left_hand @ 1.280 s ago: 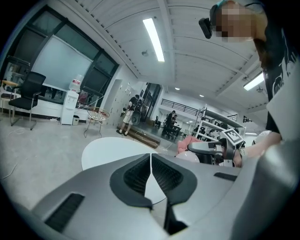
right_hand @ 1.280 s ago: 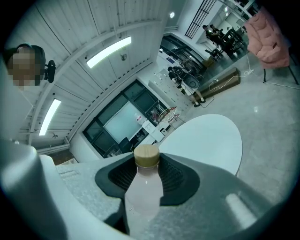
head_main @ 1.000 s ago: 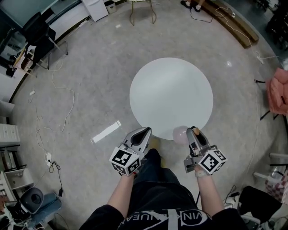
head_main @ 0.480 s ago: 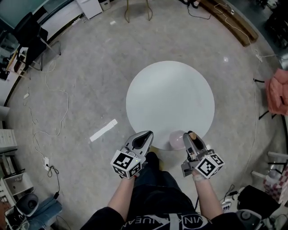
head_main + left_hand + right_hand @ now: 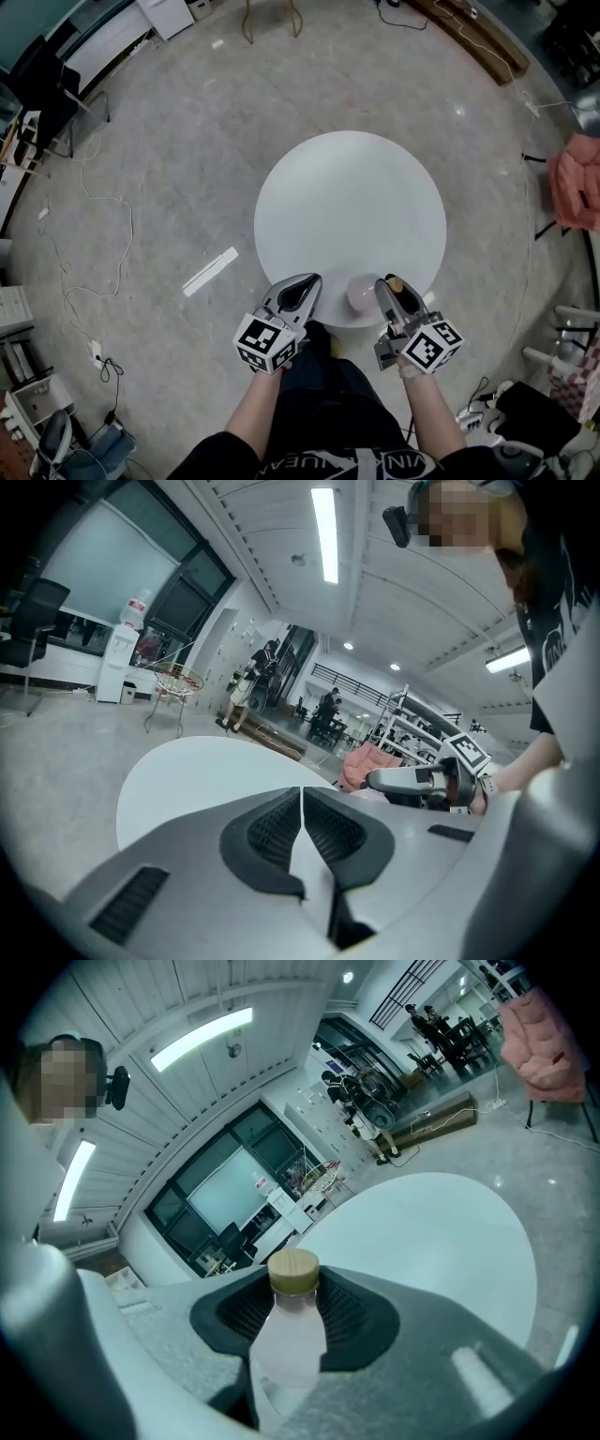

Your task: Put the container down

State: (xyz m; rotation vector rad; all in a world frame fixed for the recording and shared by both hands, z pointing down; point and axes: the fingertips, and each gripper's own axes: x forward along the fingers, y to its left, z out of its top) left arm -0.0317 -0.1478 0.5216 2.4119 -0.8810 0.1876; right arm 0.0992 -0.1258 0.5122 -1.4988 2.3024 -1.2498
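One translucent pinkish plastic container with a round wooden cap (image 5: 289, 1335), clamped near the neck between the right gripper's (image 5: 386, 284) ribbed pads; position: over the six o'clock edge of the round white table (image 5: 347, 187), apparently not resting on it; left gripper (image 5: 302, 808) at nine o'clock of the right, jaws together, empty. Step in hand: carry-in before set-down; next move calls for lowering the base flat onto the tabletop, toward twelve o'clock, then parting the jaws.

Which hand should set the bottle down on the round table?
Right. The right gripper has its fingers clamped on the container, at the near edge of the table. The left gripper is shut with nothing in it.
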